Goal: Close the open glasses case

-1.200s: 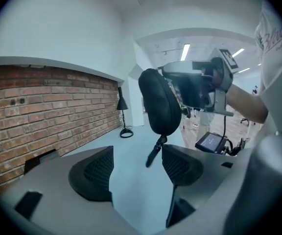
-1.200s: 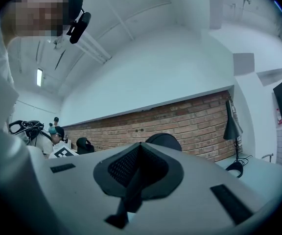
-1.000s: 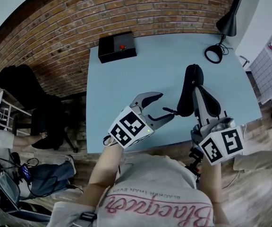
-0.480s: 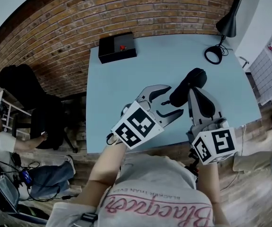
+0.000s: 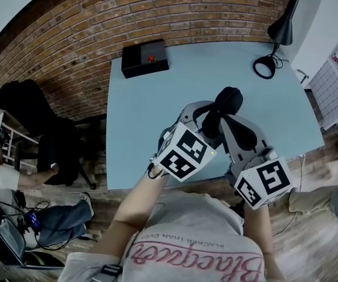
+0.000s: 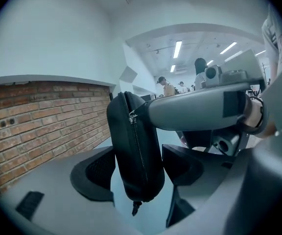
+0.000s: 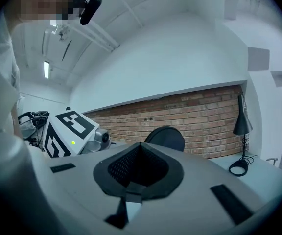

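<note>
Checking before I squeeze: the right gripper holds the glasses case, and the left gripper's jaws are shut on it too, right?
No: the left gripper view shows the left gripper with its jaws apart and the glasses case hanging between them. The right gripper does hold it.

The pale blue bench carries a black box at its upper left and a black desk lamp at its upper right.

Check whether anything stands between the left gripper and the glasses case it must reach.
Nothing visible does. The glasses case hangs right between the open jaws of the left gripper, with no other thing in the gap. The right gripper pinches the case near its zipper.
</note>
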{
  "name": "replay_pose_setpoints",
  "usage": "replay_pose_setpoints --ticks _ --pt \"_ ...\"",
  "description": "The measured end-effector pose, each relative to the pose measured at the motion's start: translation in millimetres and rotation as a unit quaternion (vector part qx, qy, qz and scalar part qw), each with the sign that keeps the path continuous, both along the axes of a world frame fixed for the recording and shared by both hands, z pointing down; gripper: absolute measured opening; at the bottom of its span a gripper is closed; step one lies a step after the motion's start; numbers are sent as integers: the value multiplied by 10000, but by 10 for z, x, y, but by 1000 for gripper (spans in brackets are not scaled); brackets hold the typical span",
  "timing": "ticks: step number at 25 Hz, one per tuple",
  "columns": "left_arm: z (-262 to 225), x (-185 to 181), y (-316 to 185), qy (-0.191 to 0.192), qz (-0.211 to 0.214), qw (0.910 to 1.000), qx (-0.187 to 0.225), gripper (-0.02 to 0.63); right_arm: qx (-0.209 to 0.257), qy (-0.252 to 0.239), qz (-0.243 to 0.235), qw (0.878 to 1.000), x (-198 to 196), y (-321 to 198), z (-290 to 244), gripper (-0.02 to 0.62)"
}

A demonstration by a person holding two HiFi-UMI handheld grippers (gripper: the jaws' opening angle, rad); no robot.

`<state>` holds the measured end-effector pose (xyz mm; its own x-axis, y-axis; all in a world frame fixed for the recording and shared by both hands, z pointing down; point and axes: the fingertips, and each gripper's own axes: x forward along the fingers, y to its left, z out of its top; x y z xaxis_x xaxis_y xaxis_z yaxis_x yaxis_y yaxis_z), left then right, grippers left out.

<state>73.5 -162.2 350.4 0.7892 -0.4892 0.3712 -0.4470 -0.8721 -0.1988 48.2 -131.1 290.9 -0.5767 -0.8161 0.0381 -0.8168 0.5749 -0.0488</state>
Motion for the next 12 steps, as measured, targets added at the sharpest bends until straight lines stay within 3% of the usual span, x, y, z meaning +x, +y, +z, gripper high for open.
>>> replay_pose_setpoints --ticks 5,8,12 --pt "-91 20 -42 229 -87 9996 136 305 -211 -334 -269 9989 -40 45 -6 18" --pt "-117 -4 -36 205 -118 9993 279 295 -140 -279 -268 9992 -41 67 -25 18" --pt "-29 -69 -70 -539 -216 9963 635 276 101 451 45 9989 29 73 -21 18"
